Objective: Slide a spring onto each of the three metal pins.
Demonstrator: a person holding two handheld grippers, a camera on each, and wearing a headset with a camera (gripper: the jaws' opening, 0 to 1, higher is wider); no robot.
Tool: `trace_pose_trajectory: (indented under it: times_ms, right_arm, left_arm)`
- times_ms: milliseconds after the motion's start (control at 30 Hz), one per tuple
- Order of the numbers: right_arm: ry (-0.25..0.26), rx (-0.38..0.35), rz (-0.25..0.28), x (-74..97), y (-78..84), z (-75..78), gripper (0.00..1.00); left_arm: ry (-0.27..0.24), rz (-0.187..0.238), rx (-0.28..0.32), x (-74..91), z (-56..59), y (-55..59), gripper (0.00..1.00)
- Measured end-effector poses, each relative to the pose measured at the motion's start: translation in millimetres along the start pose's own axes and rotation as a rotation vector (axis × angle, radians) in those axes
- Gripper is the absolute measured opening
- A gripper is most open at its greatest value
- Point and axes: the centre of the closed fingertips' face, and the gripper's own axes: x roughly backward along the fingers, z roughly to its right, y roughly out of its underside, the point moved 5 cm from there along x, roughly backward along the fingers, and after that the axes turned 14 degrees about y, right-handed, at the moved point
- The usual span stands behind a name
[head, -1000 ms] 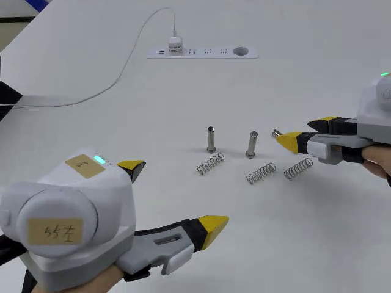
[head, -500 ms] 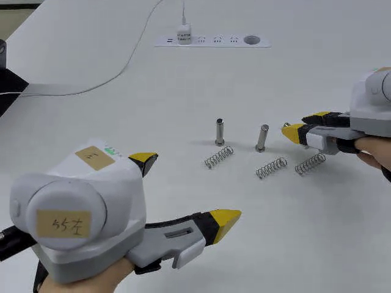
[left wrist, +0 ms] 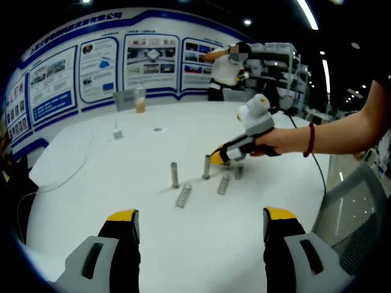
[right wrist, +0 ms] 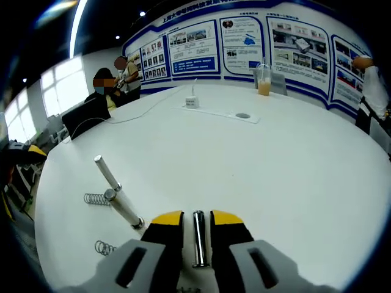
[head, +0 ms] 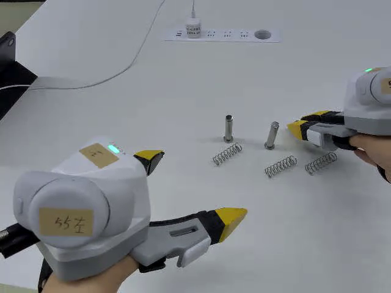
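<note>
Springs [head: 281, 166], all three, lie loose on the white table [head: 183, 91], none on a pin yet, so I reckon we're at the very start. Power strip [head: 221, 35] is my marker, and all the work sits well on my side of it. Left gripper [head: 190, 189], farthest from the strip, has its jaws spread wide with nothing between them. It's parked there, I'd say, ready to fetch a coil once a pin is steadied. Right gripper [head: 297, 125] sits low beside the row, jaws drawn almost together, with the third pin [right wrist: 198, 238] lying between them along their length. There are thin dark gaps either side, so I can't tell if it's truly clamped, and its lower end is cut off behind the jaws. First pin [head: 228, 128] and second pin [head: 271, 135] stand upright, strip-side of the coils, each just beside one. Head view hides that third pin behind the yellow tips.
</note>
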Motion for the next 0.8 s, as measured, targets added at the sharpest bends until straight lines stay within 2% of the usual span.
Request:
trace_pose_trajectory:
  times_ms: [167,367,633,800]
  right_arm:
    - [0.022,0.016,-0.012,-1.3,1.2,0.5,0.13]
    - [0.025,0.03,-0.027,-2.7,0.2,0.4,0.09]
    - [0.042,-0.025,-0.059,-3.2,-1.0,4.0,0.08]
    - [0.037,-0.042,-0.057,2.6,-4.9,5.5,0.08]
  left_arm:
    - [0.001,-0.005,0.0,0.3,-0.1,0.6,0.85]
    - [0.006,-0.005,0.002,1.8,-0.4,0.4,0.85]
    - [0.009,-0.009,-0.004,2.2,-0.8,-1.6,0.85]
    - [0.012,-0.007,-0.011,1.8,-0.3,-3.0,0.85]
